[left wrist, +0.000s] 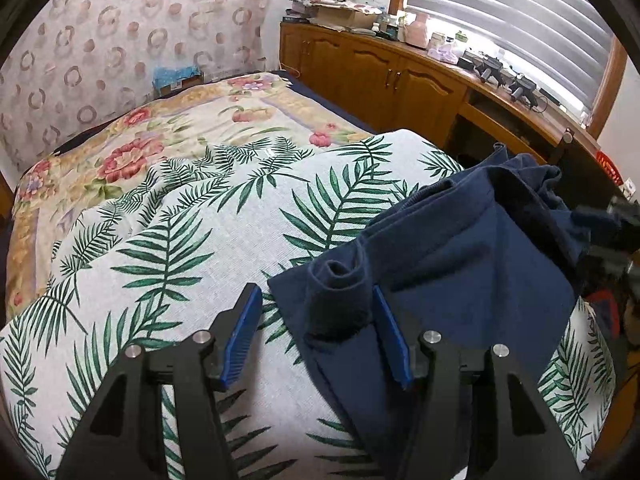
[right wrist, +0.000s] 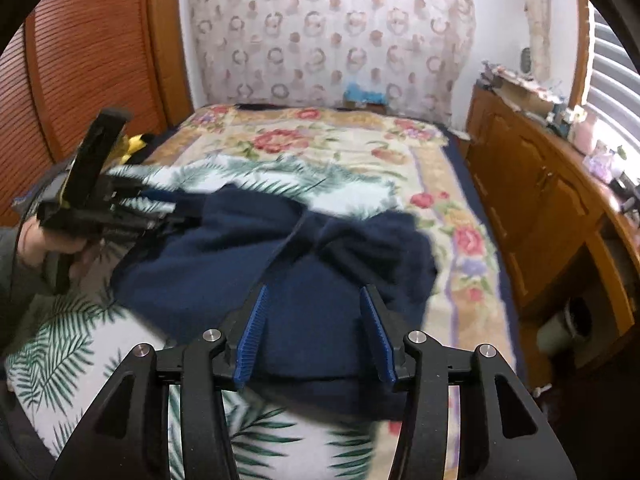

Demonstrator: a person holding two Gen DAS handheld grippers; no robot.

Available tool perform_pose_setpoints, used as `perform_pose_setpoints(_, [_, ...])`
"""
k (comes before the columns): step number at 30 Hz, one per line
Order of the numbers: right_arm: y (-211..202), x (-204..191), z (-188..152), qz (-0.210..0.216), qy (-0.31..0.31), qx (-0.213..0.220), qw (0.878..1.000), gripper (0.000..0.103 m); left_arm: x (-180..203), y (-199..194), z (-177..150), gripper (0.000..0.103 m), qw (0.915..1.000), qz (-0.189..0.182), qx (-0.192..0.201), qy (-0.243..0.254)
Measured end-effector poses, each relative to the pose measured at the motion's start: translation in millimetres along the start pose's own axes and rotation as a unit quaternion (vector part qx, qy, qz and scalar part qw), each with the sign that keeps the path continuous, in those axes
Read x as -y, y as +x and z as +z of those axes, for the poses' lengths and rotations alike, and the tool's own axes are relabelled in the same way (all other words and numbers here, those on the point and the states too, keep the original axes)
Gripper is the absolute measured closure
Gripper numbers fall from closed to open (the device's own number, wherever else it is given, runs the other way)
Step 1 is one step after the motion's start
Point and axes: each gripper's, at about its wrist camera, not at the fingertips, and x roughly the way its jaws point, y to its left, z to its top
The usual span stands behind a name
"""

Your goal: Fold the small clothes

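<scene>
Left tongs (left wrist: 318, 326) gape wide around the navy garment (left wrist: 460, 264); right tongs (right wrist: 313, 330) gape above it.

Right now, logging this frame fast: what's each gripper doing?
Left gripper: open, navy garment fold between its fingers, unclamped.
Right gripper: open, above the garment, holding nothing.

Navy blue garment (left wrist: 472, 256), small, soft knit fabric, lay crumpled on the fern-print cover (left wrist: 192, 248) of the bed. Not flat: 1 edge was rolled into a tube near the left side, and the far right portion was bunched and raised. In the right wrist view the garment (right wrist: 248, 264) spread wide with a seam or band running diagonally across it; details were blurred.
</scene>
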Motion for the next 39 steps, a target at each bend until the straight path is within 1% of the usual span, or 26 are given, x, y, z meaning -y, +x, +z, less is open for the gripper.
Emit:
perform_pose_setpoints(3, [12,-12,-5,0.017,-0.01,-0.018,1.0,0.055,-2,-3,-3,0.047,1.0,-0.006,0.0,-0.001])
perform_pose_setpoints(6, [22,-19,-8,0.008,-0.029,-0.034,0.999,0.055,-5,-5,-5,0.047,0.9999,-0.01,0.005,-0.002])
perform_pose_setpoints(7, [24,-18,-7,0.008,-0.032,-0.038,0.999,0.058,-6,-5,-6,0.047,0.9999,-0.013,0.007,-0.004])
perform_pose_setpoints(8, [24,-17,-6,0.009,-0.034,-0.038,0.999,0.065,-7,-4,-6,0.047,0.9998,-0.015,0.009,-0.005])
perform_pose_setpoints(9, [23,-16,-4,0.011,-0.04,-0.04,0.998,0.083,-7,-4,-7,0.046,0.9998,-0.016,0.01,-0.005])
perform_pose_setpoints(10, [24,-15,-4,0.014,-0.044,-0.043,0.998,0.094,-7,-4,-7,0.047,0.9998,-0.017,0.011,-0.005])
perform_pose_setpoints(12, [22,-11,-1,0.011,-0.052,-0.045,0.998,0.098,-7,-3,-9,0.047,0.9998,-0.018,0.012,-0.003])
perform_pose_setpoints(14, [21,-4,5,0.003,-0.054,-0.041,0.998,0.099,-9,-4,-10,0.047,0.9997,-0.022,0.013,-0.003])
perform_pose_setpoints(17, [19,18,17,-0.03,-0.038,-0.021,0.999,0.099,-12,-3,-11,0.046,0.9994,-0.031,0.013,-0.009])
perform_pose_setpoints(18, [19,29,23,-0.048,-0.027,-0.011,0.998,0.099,-13,-3,-11,0.046,0.9993,-0.032,0.014,-0.01])
perform_pose_setpoints(21, [22,55,32,-0.076,0.007,0.006,0.997,0.099,-15,-4,-10,0.046,0.999,-0.038,0.016,-0.015])
perform_pose_setpoints(23, [27,69,34,-0.065,0.053,0.004,0.996,0.098,-15,-8,-10,0.046,0.9989,-0.037,0.024,-0.018])
perform_pose_setpoints(24, [30,71,35,-0.071,0.063,0.002,0.995,0.096,-16,-11,-9,0.047,0.9986,-0.037,0.031,-0.021])
perform_pose_setpoints(25, [30,69,35,-0.085,0.06,0.006,0.995,0.089,-17,-12,-10,0.047,0.9984,-0.038,0.034,-0.023])
perform_pose_setpoints(26, [29,68,35,-0.097,0.06,0.012,0.993,0.085,-18,-14,-10,0.047,0.9983,-0.037,0.038,-0.024])
perform_pose_setpoints(28, [28,70,37,-0.099,0.07,0.014,0.993,0.06,-20,-14,-9,0.046,0.9982,-0.031,0.043,-0.027])
perform_pose_setpoints(30, [23,71,37,-0.103,0.073,0.018,0.992,0.054,-24,-13,-9,0.046,0.9978,-0.03,0.046,-0.037])
perform_pose_setpoints(31, [21,72,36,-0.101,0.073,0.019,0.992,0.047,-25,-11,-9,0.046,0.9978,-0.031,0.044,-0.039])
perform_pose_setpoints(32, [19,72,35,-0.096,0.073,0.019,0.992,0.043,-26,-10,-8,0.046,0.9978,-0.031,0.043,-0.041])
perform_pose_setpoints(33, [17,71,32,-0.083,0.073,0.016,0.994,0.039,-27,-8,-8,0.046,0.9979,-0.031,0.04,-0.04])
perform_pose_setpoints(35, [17,70,25,-0.08,0.074,0.01,0.994,0.037,-26,-4,-8,0.046,0.9982,-0.03,0.034,-0.039])
perform_pose_setpoints(36, [19,70,21,-0.076,0.075,0.005,0.994,0.032,-26,-1,-8,0.046,0.9984,-0.031,0.027,-0.038])
perform_pose_setpoints(37, [23,70,17,-0.072,0.076,-0.002,0.995,0.03,-24,1,-7,0.047,0.9986,-0.032,0.021,-0.038])
perform_pose_setpoints(39, [33,73,11,-0.069,0.081,-0.017,0.994,0.029,-23,5,-5,0.046,0.9987,-0.035,0.009,-0.035])
